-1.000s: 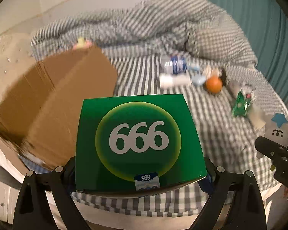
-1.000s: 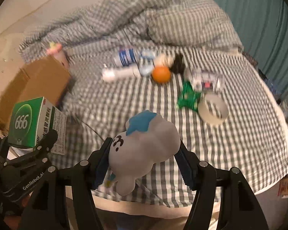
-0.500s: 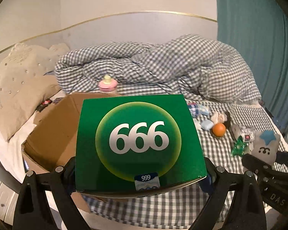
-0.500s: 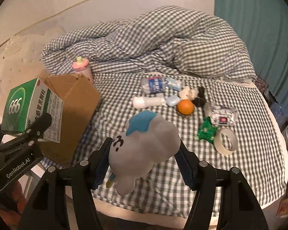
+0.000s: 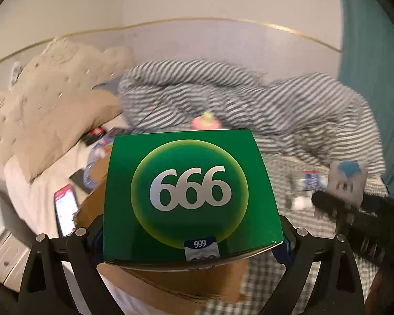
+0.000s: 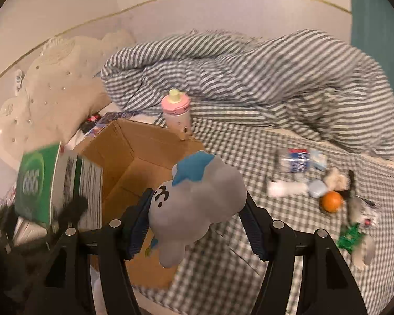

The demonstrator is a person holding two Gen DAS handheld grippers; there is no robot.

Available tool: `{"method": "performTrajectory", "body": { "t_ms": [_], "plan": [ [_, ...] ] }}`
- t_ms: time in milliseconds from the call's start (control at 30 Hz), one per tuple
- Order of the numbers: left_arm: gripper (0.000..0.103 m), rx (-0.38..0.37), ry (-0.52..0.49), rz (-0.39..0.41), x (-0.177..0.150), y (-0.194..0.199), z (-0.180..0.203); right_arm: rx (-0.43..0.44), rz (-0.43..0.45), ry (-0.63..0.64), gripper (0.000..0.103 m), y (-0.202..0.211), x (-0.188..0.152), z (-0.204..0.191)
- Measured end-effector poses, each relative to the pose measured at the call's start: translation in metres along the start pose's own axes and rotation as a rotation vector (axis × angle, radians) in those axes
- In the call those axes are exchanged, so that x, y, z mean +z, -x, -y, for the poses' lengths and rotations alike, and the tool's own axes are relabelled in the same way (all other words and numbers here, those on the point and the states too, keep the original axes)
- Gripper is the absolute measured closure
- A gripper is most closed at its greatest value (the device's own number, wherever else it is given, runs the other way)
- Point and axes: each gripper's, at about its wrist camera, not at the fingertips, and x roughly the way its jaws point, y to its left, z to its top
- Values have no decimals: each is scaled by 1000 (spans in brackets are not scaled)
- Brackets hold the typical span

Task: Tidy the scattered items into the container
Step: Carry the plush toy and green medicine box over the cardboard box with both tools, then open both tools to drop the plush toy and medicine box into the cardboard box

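Note:
My left gripper (image 5: 191, 239) is shut on a green box marked 666 (image 5: 191, 197) and holds it above the near edge of the open cardboard box (image 5: 181, 283). The green box also shows at the left of the right wrist view (image 6: 39, 181). My right gripper (image 6: 197, 223) is shut on a grey plush toy with a blue star (image 6: 197, 199), held above the cardboard box's (image 6: 134, 157) right side. The plush also shows in the left wrist view (image 5: 346, 181).
A pink bottle (image 6: 176, 113) stands behind the cardboard box. A plastic bottle (image 6: 294, 160), a white tube (image 6: 286, 189), an orange ball (image 6: 331, 201) and a green packet (image 6: 350, 236) lie on the checked bed. A rumpled duvet (image 6: 249, 78) lies behind, pillows (image 5: 52, 105) and a phone (image 5: 64, 210) to the left.
Both grippers have swung left and up with their loads. The cardboard box's open top now shows under them, and the scattered items have slid to the right of the view.

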Motion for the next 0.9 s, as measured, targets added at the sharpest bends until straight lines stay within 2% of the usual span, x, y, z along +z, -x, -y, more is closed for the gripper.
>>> {"method": "performTrajectory", "body": {
  "t_ms": [133, 333, 367, 400, 433, 567, 633, 733, 900],
  "plan": [
    [6, 25, 39, -89, -10, -38, -25, 35, -64, 34, 40, -51, 22, -28],
    [6, 39, 73, -162, -22, -72, -41, 55, -118, 58, 39, -99, 32, -56],
    [5, 37, 81, -174, -23, -78, -43, 51, -116, 53, 36, -104, 32, -57],
    [4, 31, 83, -188, -25, -83, -44, 39, -117, 52, 23, -109, 32, -57],
    [4, 22, 80, -200, -27, -89, -44, 21, -118, 51, 15, -113, 31, -57],
    [0, 58, 64, -246, -32, -105, -39, 6, -118, 28, 15, -116, 30, -47],
    [0, 42, 66, -232, -30, -104, -37, -4, -117, 24, 15, -115, 31, -41],
    [0, 58, 49, -222, -28, -101, -31, -8, -110, 11, 15, -109, 31, -31],
    [0, 31, 32, -203, -23, -84, -15, -6, -84, -14, 16, -83, 26, -9]
  ]
}}
